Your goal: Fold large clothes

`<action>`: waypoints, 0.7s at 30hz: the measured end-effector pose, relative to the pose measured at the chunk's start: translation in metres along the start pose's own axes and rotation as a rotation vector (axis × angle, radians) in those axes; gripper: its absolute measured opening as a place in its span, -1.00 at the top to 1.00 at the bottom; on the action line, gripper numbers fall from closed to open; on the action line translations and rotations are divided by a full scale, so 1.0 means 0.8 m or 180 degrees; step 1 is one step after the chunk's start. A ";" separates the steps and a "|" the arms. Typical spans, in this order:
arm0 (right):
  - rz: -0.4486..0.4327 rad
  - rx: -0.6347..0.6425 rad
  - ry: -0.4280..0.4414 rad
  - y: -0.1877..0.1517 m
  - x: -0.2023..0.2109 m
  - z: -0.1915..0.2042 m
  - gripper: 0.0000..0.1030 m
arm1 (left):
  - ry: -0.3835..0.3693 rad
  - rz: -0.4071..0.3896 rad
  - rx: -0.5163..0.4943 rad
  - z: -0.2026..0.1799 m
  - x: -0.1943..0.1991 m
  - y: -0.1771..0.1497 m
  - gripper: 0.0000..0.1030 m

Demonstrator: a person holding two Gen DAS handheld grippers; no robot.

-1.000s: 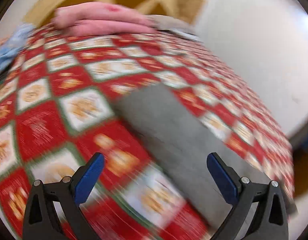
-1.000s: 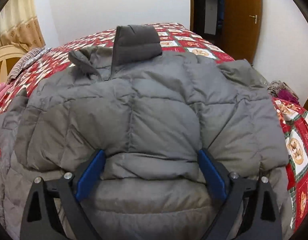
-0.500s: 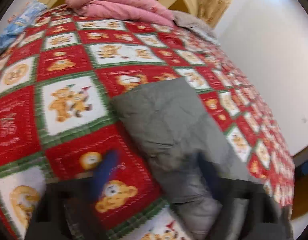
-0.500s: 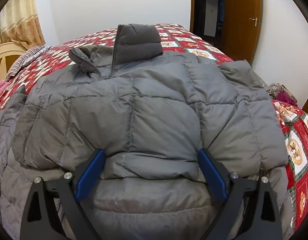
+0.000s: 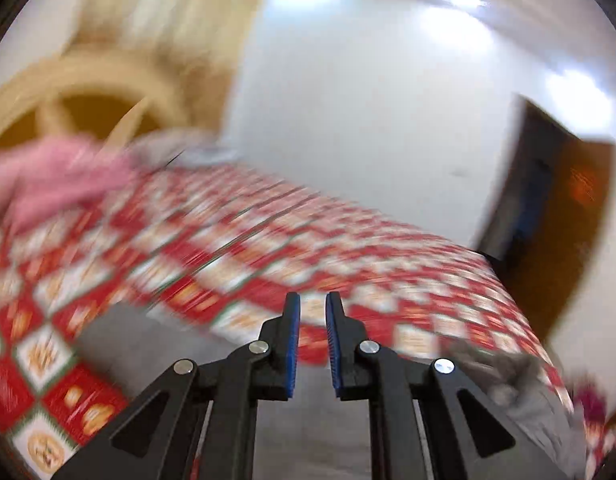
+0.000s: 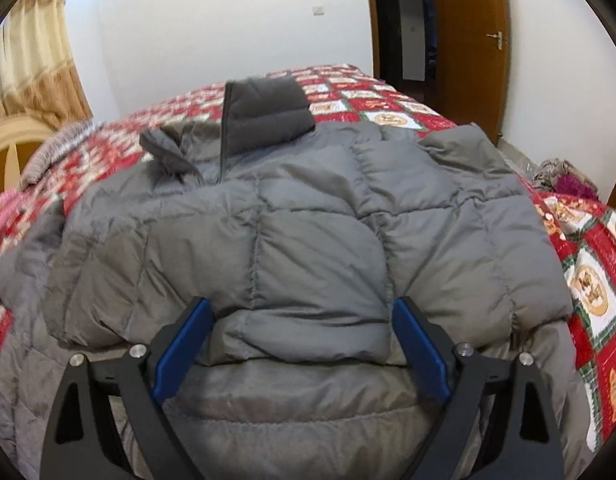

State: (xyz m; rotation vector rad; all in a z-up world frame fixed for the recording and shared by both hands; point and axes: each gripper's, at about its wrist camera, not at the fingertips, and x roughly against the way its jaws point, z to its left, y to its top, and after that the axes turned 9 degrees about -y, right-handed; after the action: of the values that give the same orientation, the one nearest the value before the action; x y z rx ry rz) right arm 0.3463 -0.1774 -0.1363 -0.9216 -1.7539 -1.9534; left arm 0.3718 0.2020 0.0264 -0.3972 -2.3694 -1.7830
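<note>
A grey jacket (image 6: pixel 308 240) lies spread on the bed (image 6: pixel 596 280), collar toward the far wall. The right gripper (image 6: pixel 301 344) has its fingers spread wide over the hem, not pinching it. The left gripper (image 5: pixel 312 344) has its fingers nearly pressed together; the view is blurred, so whether cloth sits between them is unclear.

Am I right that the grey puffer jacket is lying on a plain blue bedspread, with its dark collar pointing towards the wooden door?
Not quite: the right wrist view shows the grey puffer jacket lying on a red, white and green checked bedspread with bear pictures, not a plain blue one. The rest holds: its dark collar points towards the wooden door.
</note>
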 end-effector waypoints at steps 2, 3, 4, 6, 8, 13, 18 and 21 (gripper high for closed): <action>-0.0030 -0.0145 0.0064 0.001 0.002 -0.010 -0.81 | -0.0307 -0.0010 -0.0332 -0.063 0.002 0.000 0.75; -0.0033 -0.0200 0.0093 0.001 0.002 -0.014 -0.81 | -0.0473 0.0019 -0.0490 -0.098 0.002 -0.006 0.75; -0.0033 -0.0270 0.0127 0.001 0.002 -0.019 -0.81 | -0.0665 0.0072 -0.0649 -0.133 0.001 -0.016 0.75; -0.0023 -0.0358 0.0177 0.001 0.000 -0.024 -0.81 | -0.0926 0.0184 -0.0865 -0.179 0.002 -0.040 0.75; -0.0014 -0.0406 0.0206 0.001 0.000 -0.027 -0.81 | -0.1031 0.0311 -0.0886 -0.207 -0.003 -0.060 0.74; -0.0004 -0.0424 0.0267 0.000 -0.001 -0.029 -0.83 | -0.0760 0.0728 0.0320 -0.128 -0.035 -0.080 0.69; 0.0020 -0.0428 0.0313 0.000 -0.003 -0.030 -0.83 | 0.0391 0.0618 0.1336 0.033 -0.024 -0.093 -0.22; 0.0036 -0.0407 0.0308 0.001 -0.005 -0.028 -0.84 | 0.1323 0.0346 0.1566 0.113 -0.002 -0.086 -0.70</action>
State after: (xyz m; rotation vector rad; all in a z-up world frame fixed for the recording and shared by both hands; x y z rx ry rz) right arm 0.3441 -0.2000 -0.1389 -0.8605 -1.5831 -2.0868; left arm 0.3560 0.2709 -0.0628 -0.0747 -2.3122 -1.0510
